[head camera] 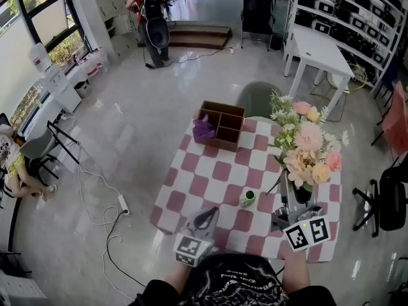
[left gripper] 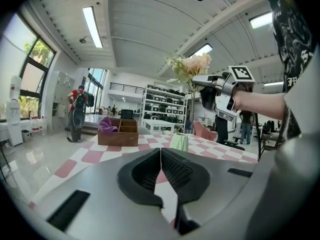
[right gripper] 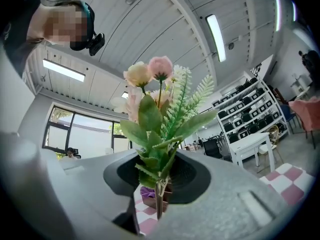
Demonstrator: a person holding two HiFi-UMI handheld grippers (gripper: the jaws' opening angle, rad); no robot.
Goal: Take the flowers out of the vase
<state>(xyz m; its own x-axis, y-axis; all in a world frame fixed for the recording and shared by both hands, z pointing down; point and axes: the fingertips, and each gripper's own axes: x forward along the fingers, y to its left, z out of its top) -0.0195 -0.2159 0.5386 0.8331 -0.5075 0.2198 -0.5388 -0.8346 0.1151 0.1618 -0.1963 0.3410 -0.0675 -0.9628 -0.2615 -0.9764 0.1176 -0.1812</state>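
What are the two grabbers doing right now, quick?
Left gripper: closed, empty.
Right gripper: closed on the pink and peach fake flower bunch, by its stems.

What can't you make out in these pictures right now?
- Inside of the vase: too small in the head view, hidden by its own wall in the left gripper view.
- Stem ends of the flowers: hidden behind the right tongs in the right gripper view.
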